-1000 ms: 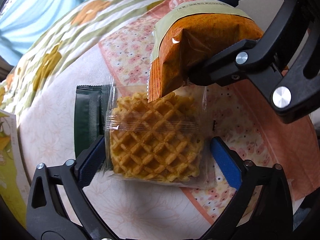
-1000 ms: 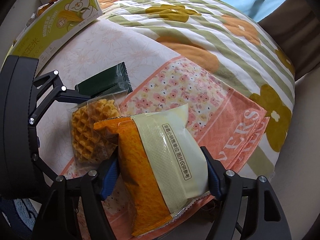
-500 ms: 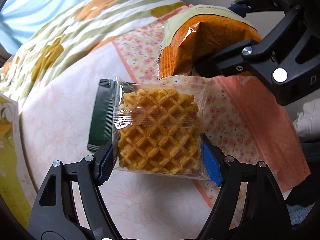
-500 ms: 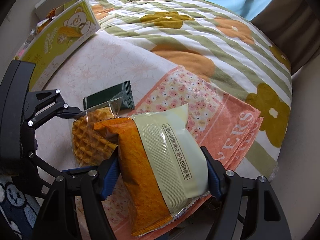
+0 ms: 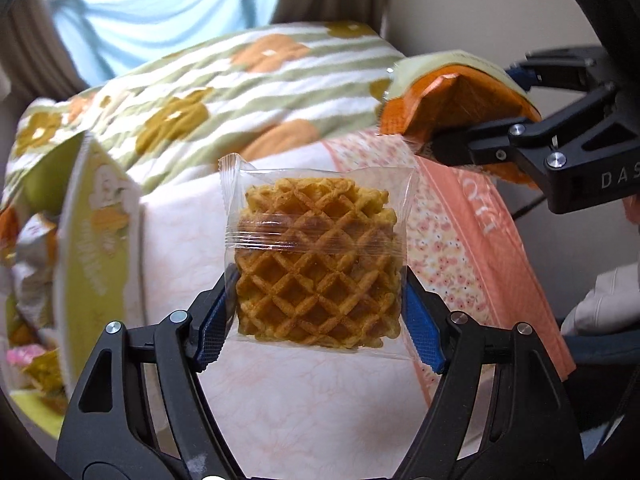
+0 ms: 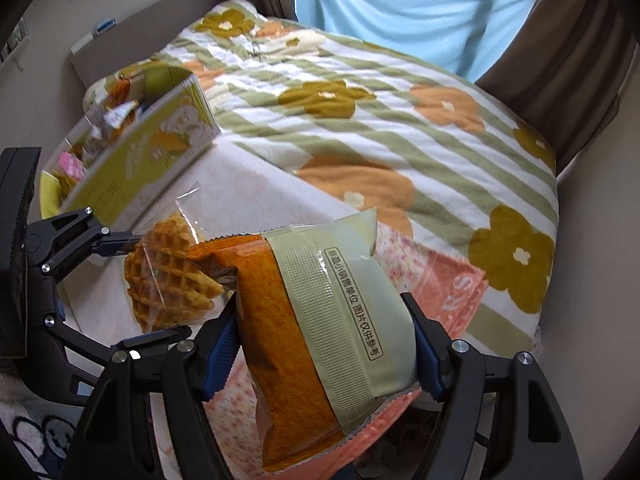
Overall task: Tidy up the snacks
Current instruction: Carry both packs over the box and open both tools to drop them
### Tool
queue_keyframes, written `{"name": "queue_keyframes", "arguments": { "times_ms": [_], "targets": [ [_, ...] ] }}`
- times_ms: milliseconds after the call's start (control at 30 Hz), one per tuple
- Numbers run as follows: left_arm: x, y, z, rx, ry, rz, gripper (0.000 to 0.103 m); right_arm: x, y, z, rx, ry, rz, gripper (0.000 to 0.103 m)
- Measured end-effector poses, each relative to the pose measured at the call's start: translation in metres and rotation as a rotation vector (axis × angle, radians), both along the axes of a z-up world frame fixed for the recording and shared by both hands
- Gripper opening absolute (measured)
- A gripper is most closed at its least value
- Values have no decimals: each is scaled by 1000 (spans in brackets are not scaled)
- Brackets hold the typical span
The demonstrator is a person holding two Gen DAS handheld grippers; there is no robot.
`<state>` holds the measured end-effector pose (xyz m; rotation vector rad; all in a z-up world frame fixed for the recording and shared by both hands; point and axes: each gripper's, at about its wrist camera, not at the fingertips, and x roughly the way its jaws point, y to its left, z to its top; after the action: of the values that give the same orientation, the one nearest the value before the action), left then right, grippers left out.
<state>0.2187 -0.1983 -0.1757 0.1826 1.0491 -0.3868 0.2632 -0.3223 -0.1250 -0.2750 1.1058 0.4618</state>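
I had the left gripper clamped on the waffle pack, blue pads pressing both sides; its jaws had just closed on it, pack held clear above the pale cloth. Right gripper at 2 o'clock in left view, closed on the orange & cream snack bag, also held up off the bed. Yellow-green box w/ other snacks sat at 10 o'clock in right view, on the flowered blanket
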Motion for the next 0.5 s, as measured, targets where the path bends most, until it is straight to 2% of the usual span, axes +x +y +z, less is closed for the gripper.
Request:
{"name": "queue_keyframes", "arguments": {
  "times_ms": [333,500],
  "targets": [
    [8,103,81,-4,-124,180,73,-6,79,60,50,-124,87,70],
    [17,176,94,-19,-130,238,73,-8,133,76,71,-162,85,70]
  ]
}}
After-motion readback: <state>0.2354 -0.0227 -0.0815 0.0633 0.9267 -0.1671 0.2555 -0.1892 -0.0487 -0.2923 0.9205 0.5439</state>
